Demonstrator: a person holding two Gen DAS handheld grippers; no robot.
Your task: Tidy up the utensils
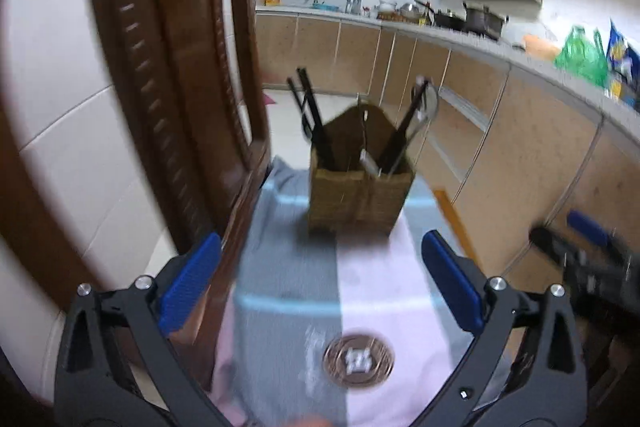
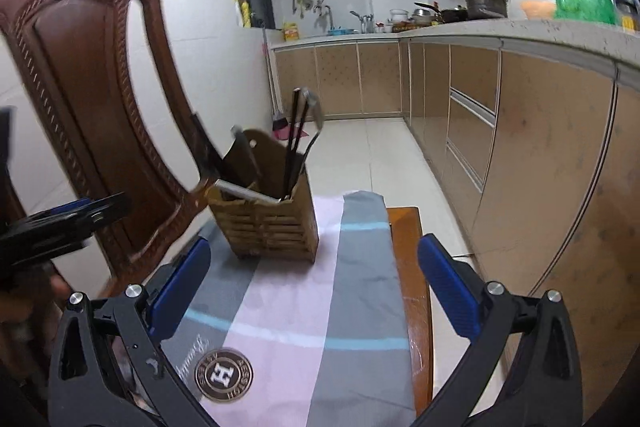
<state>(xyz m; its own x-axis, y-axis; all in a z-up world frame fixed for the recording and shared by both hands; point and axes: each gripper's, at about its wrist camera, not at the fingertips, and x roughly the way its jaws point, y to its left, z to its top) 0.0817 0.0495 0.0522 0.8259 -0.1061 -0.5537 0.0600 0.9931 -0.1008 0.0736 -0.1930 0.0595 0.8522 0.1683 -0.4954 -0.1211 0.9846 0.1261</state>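
Both claws, left gripper [image 1: 320,287] and right gripper [image 2: 314,287], gape wide and empty. Utensils already stand in the holder [image 1: 358,195] (nothing loose on the cloth [image 2: 320,307]), so I'd back off slowly.

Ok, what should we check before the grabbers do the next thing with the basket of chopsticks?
1. Left gripper open with nothing between its fingers: ok.
2. Right gripper open and empty: ok.
3. Utensil holder upright on the striped cloth: ok.
4. Chopsticks and spoon standing inside the holder: ok.
5. Any utensils left out on the cloth: none seen, ok.
6. Wooden chair clear of the holder: cannot tell.
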